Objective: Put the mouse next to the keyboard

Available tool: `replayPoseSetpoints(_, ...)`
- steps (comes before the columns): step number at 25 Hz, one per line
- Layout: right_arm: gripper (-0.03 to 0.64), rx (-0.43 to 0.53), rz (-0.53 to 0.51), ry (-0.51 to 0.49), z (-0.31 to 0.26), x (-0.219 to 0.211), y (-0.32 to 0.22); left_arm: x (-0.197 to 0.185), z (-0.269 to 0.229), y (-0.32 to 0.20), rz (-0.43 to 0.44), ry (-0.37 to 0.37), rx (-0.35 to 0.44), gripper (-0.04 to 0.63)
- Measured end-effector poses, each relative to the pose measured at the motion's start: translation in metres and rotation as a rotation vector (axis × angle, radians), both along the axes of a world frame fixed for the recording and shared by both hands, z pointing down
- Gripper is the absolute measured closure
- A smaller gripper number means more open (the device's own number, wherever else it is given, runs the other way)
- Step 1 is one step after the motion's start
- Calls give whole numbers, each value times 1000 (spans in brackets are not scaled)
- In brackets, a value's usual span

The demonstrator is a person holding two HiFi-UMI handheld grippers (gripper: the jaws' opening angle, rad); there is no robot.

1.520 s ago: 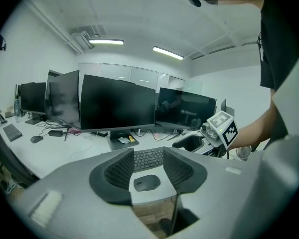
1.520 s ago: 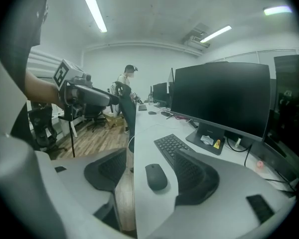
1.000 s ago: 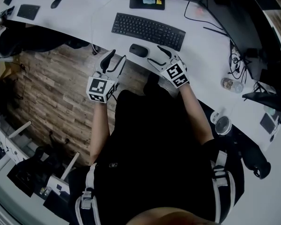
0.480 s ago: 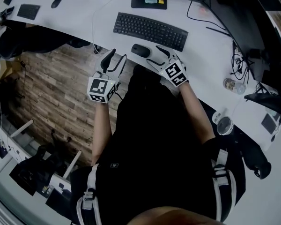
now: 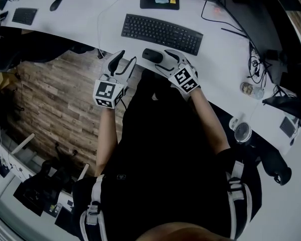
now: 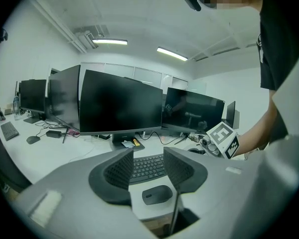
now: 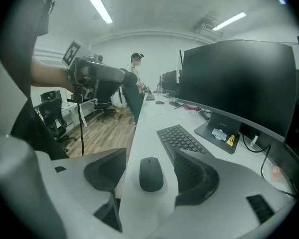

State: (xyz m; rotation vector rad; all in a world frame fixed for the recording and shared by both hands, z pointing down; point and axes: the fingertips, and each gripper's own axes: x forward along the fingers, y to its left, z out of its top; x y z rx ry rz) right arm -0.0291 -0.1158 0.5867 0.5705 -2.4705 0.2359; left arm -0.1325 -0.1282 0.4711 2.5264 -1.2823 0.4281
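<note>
**Right gripper edges closer to the mouse**

Since a second ago the right gripper (image 5: pixel 164 58) has come nearer the mouse (image 5: pixel 151 55). Its jaws stand wide apart and hold nothing. The mouse lies on the desk (image 5: pixel 215 59) just ahead of the tips, untouched. Farther ahead and to the right lies the keyboard (image 5: pixel 159 33), near the mouse but apart. The left gripper (image 5: pixel 127 57), also open and empty, hangs at the desk edge.
</note>
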Motion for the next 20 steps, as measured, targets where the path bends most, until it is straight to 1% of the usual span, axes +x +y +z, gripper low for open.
replayPoseSetpoints(10,313,-34,-16,29,25,-9,0,-3,15,-7,36,0,-24,408)
replayPoseSetpoints(20,313,-63,-34,44,55,-21,-4,-10,31,-8,62,-27,-62,408)
